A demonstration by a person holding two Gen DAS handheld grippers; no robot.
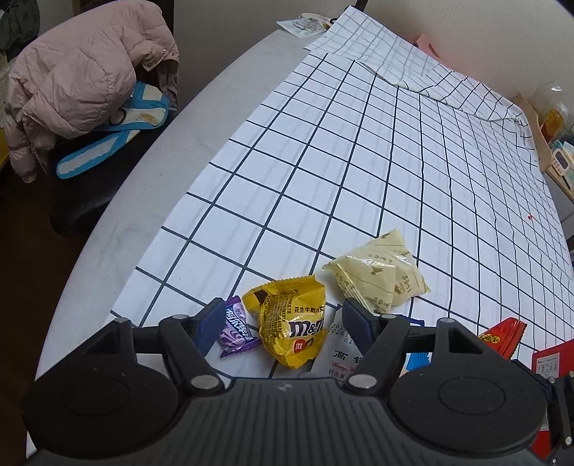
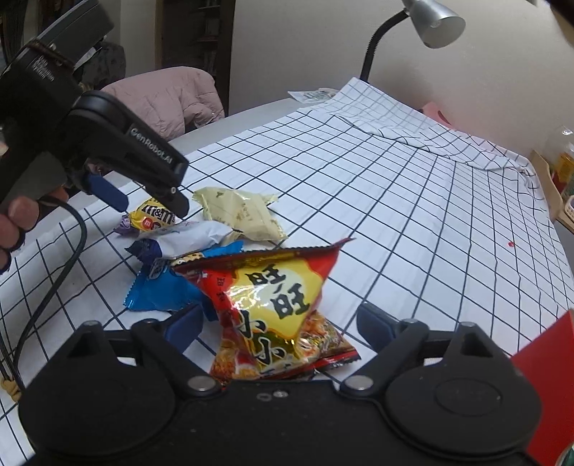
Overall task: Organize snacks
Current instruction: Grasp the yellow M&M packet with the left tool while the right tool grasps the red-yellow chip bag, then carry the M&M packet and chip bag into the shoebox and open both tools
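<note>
My left gripper (image 1: 281,324) is open, its jaws either side of a yellow M&M's bag (image 1: 290,322), which also shows in the right wrist view (image 2: 152,218). A purple candy (image 1: 235,328) lies by its left finger. A pale cream packet (image 1: 380,279) lies just beyond. A white packet (image 1: 339,353) lies under the M&M's bag. My right gripper (image 2: 280,324) is open around a red and yellow snack bag (image 2: 280,304) on the cloth. A blue packet (image 2: 161,286) and the white packet (image 2: 190,240) lie behind it. The left gripper (image 2: 150,204) hovers over the pile.
A checked cloth (image 1: 358,161) covers the grey table (image 1: 172,150). A pink jacket (image 1: 71,71) hangs on a chair at the left. A red box (image 2: 545,376) sits at the right. A desk lamp (image 2: 430,21) stands at the back. A cable (image 2: 53,286) trails at the left.
</note>
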